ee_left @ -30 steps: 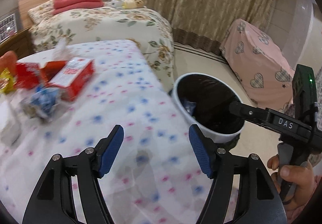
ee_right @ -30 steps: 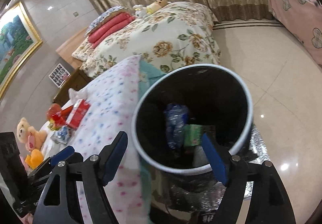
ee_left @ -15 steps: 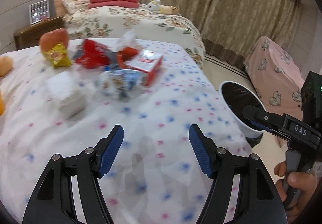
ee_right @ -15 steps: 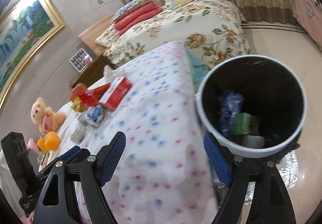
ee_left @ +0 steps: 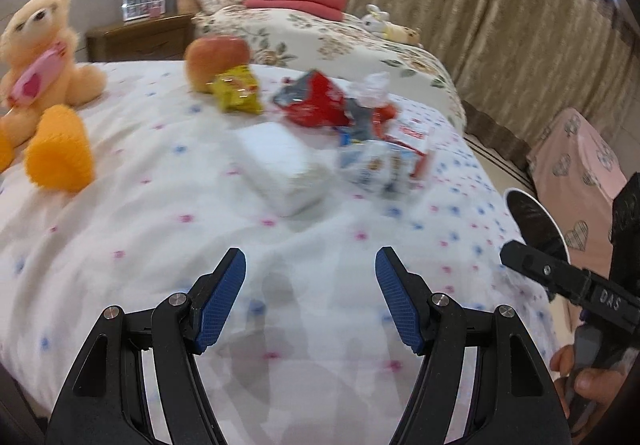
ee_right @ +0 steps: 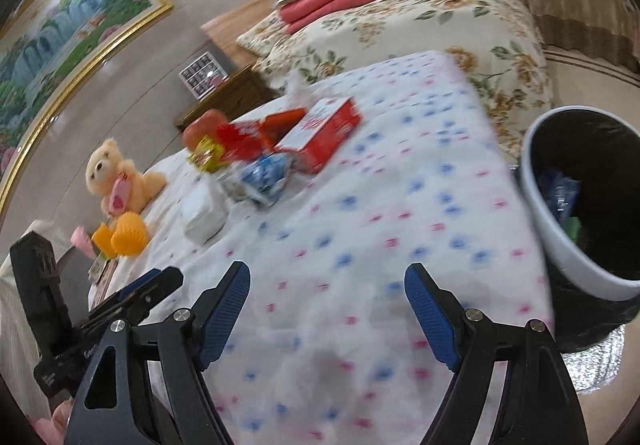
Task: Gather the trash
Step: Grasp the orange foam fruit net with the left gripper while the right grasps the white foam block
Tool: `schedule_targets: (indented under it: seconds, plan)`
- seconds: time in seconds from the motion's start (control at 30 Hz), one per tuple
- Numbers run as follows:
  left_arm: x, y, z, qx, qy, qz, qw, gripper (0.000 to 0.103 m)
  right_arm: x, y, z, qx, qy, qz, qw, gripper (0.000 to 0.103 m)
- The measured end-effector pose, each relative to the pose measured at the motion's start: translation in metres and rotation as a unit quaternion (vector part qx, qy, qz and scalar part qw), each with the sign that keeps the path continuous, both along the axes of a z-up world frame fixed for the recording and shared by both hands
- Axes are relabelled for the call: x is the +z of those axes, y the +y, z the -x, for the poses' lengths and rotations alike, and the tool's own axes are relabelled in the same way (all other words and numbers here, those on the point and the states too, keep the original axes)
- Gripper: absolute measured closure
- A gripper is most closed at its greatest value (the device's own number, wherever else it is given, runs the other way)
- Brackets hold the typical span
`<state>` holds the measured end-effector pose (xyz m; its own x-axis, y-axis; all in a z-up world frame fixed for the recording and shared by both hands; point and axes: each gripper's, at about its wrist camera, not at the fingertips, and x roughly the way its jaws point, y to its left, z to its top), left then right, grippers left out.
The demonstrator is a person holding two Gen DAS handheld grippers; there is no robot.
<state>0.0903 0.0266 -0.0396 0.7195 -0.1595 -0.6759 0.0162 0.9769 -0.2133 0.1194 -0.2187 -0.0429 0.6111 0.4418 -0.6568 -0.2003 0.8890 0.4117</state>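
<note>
Spotted bedspread (ee_left: 168, 213) with the wrapper pile (ee_left: 352, 125) mid-bed, bin (ee_right: 580, 205) off its right edge, and my left gripper (ee_left: 310, 299) and right gripper (ee_right: 328, 309) both spread, empty, near edge.

- We see a white bedspread (ee_left: 140, 213) dotted pink and blue.
- Our teddy bear (ee_left: 40, 45) is peach-coloured.
- The red box (ee_right: 324, 133) sits by a yellow wrapper (ee_left: 236, 91).
- The bin (ee_right: 560, 245) is white, lined black.
- Our gripper pads (ee_left: 220, 305) are blue.
</note>
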Motion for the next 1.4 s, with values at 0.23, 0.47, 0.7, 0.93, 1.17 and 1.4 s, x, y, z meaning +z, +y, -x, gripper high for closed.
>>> schedule_targets:
  seconds: [0.23,0.47,0.7,0.93,1.17,1.4]
  plan:
    - [-0.006,0.038,0.002,0.034,0.009,-0.001,0.9994,0.034,-0.003,0.042,-0.004,0.051,0.004,0.006,0.999,0.022]
    - [-0.010,0.080,0.005,0.076,0.015,-0.008,0.9970,0.034,-0.002,0.078,-0.014,0.089,0.002,0.012,0.996,0.022]
    - [-0.014,0.114,0.001,0.114,0.024,-0.010,0.9931,0.029,-0.009,0.110,-0.030,0.115,0.009,0.021,0.993,0.022]
    - [-0.010,0.141,-0.013,0.141,0.021,-0.024,0.9894,0.023,-0.012,0.135,-0.049,0.129,0.012,0.033,0.991,0.022]
    - [-0.010,0.162,-0.032,0.161,0.023,-0.032,0.9861,0.022,-0.014,0.156,-0.072,0.130,0.009,0.048,0.990,0.020]
    - [-0.011,0.174,-0.048,0.187,0.027,-0.023,0.9817,0.022,-0.013,0.166,-0.080,0.125,-0.004,0.071,0.990,0.028]
